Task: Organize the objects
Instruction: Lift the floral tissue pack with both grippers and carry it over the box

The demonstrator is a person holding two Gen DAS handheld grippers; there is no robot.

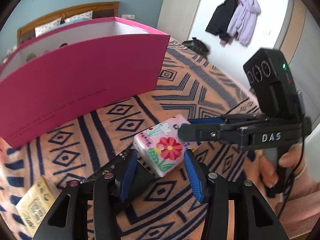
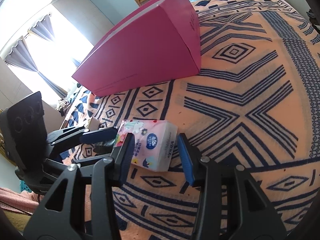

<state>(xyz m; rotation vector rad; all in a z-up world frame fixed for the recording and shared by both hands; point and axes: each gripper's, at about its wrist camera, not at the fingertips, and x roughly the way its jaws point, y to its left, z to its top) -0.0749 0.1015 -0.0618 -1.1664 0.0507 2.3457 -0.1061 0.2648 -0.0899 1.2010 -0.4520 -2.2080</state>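
- Two grippers converge on one thing: the pink flower-printed tissue pack [image 2: 149, 143] lying on the orange-and-navy patterned bed blanket [image 2: 240, 104].
- Your right gripper [image 2: 156, 156] straddles the pack, which sits at twelve o'clock between partly open jaws. The left pad looks to be against it and the right pad stands just clear, so nothing is held yet.
- Your left gripper [image 1: 162, 172] is partly open too and holds nothing. The pack's near corner sits between its pads [image 1: 131, 172], with a black packet [image 1: 140, 177] beside the left pad.
- The pack's long axis runs away toward one o'clock from the left gripper.
- I judge the right gripper better placed.
- The open magenta cardboard box [image 1: 84, 80] waits at eleven o'clock.
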